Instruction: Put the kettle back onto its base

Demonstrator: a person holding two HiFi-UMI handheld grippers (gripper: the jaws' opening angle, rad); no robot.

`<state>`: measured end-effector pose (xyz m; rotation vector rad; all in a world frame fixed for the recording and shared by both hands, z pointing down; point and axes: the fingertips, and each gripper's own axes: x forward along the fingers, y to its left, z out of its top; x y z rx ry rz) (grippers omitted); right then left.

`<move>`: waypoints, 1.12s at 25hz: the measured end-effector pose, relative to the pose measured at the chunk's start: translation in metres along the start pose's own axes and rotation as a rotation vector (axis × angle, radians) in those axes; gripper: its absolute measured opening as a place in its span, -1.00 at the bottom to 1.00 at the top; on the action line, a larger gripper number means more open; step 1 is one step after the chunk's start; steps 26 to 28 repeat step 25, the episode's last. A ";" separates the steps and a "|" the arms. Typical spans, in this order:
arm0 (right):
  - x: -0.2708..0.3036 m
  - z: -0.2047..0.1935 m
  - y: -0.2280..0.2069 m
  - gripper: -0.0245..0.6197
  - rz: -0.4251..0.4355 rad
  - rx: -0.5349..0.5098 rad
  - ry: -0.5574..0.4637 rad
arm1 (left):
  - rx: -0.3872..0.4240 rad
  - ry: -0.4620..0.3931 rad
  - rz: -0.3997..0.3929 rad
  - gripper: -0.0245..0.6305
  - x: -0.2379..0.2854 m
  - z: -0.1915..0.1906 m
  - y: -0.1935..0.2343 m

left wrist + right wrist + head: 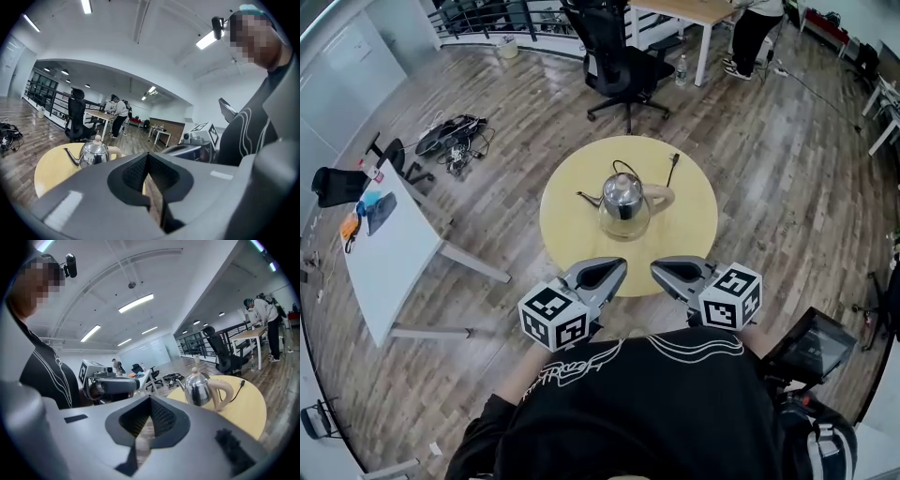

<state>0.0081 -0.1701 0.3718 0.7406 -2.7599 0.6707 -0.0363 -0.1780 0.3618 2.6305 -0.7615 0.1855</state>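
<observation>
A shiny steel kettle [622, 195] with a beige handle stands on a round base [624, 226] in the middle of the round yellow table [572, 225]. Its spout points left. A black cord [672, 169] lies on the table behind it. My left gripper [614, 269] and right gripper [662, 269] hover side by side over the table's near edge, short of the kettle. Both are shut with nothing between the jaws. The left gripper view has the kettle [93, 153] beyond the closed left gripper [147, 161]. The right gripper view shows the kettle [197, 389] past the closed right gripper [150, 404].
A black office chair [623, 61] stands on the wooden floor beyond the table. A white desk [389, 244] is at the left, with cables [450, 136] on the floor near it. A person [755, 28] stands at a wooden desk far back.
</observation>
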 end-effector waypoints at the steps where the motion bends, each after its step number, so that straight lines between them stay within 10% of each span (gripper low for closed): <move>1: 0.001 -0.004 0.004 -0.90 -0.012 -0.002 0.006 | -0.010 -0.004 -0.004 -0.91 -0.004 0.001 -0.001; 28: -0.012 -0.036 0.073 -0.91 -0.086 -0.007 -0.056 | -0.001 0.013 -0.104 -0.91 -0.048 -0.024 -0.057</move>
